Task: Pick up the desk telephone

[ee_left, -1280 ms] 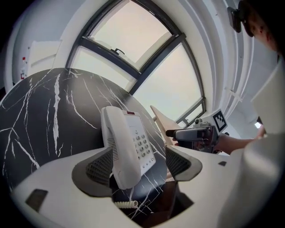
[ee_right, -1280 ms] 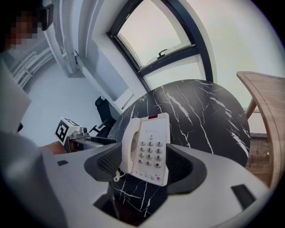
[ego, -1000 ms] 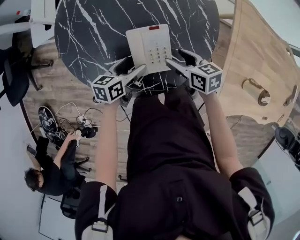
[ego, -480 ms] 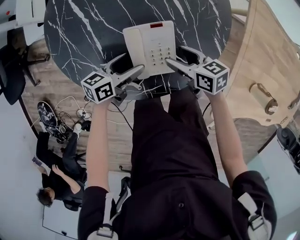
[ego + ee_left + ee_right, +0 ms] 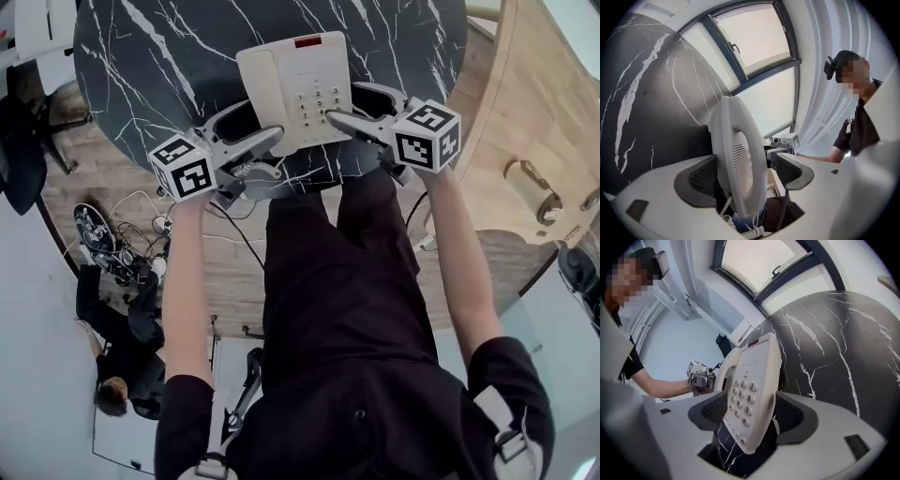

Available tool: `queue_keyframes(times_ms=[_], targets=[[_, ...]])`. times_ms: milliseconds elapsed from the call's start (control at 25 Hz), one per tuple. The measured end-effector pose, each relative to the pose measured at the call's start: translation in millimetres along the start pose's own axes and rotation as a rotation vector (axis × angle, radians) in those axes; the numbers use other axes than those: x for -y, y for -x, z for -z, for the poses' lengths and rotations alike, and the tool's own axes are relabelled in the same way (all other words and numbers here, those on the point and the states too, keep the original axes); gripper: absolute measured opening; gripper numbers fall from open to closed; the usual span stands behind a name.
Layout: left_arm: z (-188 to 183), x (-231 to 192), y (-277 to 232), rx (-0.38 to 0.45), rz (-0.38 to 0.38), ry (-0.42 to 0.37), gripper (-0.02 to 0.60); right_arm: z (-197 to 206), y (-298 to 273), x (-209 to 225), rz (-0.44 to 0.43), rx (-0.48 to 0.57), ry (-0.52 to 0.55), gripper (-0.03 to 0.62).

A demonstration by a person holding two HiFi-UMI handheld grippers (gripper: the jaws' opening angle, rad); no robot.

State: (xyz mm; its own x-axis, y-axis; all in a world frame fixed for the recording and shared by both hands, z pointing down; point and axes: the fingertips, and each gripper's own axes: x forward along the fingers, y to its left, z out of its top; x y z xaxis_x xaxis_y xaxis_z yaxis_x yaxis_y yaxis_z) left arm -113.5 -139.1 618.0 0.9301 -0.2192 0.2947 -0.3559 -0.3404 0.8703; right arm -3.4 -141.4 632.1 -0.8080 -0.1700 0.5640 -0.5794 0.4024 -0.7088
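Your left gripper [image 5: 272, 139] and right gripper [image 5: 330, 118] were clamped on the telephone's [image 5: 298, 82] near edge; it was likely light, stiff and slippery.

The white plastic desk telephone [image 5: 295, 89] has come up nearer the camera, so it looks bigger. It has slid a little toward 11 o'clock. The left gripper [image 5: 259, 124] and right gripper [image 5: 345, 103], clamped on its sides, went with it. The person in dark clothes on the floor [image 5: 120, 361] has moved toward 6 o'clock.
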Motion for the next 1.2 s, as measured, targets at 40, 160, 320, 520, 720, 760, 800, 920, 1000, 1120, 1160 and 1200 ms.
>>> queue_keyframes(times_ms=[40, 160, 320, 520, 720, 760, 800, 920, 1000, 1120, 1160, 1200], targets=[[0, 0, 0, -0.005, -0.002, 0.002, 0.387, 1, -2, 0, -0.004, -0.003, 0.0, 0.31], [0, -3, -1, -0.02, -0.019, 0.006, 0.385, 1, -6, 1, -0.009, -0.009, 0.0, 0.31], [0, -7, -3, -0.025, -0.053, 0.006, 0.383, 1, -10, 5, 0.01, -0.008, -0.006, 0.31], [-1, -10, -3, -0.024, -0.071, 0.026, 0.359, 3, -20, 7, 0.076, -0.034, 0.018, 0.313], [-1, -11, -3, -0.019, -0.073, 0.032, 0.359, 2, -20, 7, 0.081, -0.006, -0.005, 0.313], [-1, -11, -3, -0.017, -0.075, 0.033, 0.359, 2, -21, 7, 0.087, -0.01, -0.003, 0.314], [-1, -11, -4, -0.016, -0.078, 0.033, 0.359, 2, -22, 7, 0.096, -0.013, 0.001, 0.313], [-1, -10, -4, -0.012, -0.082, 0.034, 0.36, 2, -23, 8, 0.144, -0.015, 0.009, 0.313], [-1, -11, -4, -0.01, -0.084, 0.037, 0.36, 2, -24, 8, 0.173, -0.007, 0.01, 0.313], [-2, -11, -4, -0.007, -0.084, 0.044, 0.36, 1, -25, 9, 0.189, 0.011, 0.008, 0.313], [-2, -11, -4, -0.005, -0.083, 0.047, 0.36, 1, -24, 10, 0.189, 0.015, 0.008, 0.314], [-2, -11, -5, -0.002, -0.083, 0.049, 0.36, 2, -24, 10, 0.189, 0.019, 0.006, 0.314]])
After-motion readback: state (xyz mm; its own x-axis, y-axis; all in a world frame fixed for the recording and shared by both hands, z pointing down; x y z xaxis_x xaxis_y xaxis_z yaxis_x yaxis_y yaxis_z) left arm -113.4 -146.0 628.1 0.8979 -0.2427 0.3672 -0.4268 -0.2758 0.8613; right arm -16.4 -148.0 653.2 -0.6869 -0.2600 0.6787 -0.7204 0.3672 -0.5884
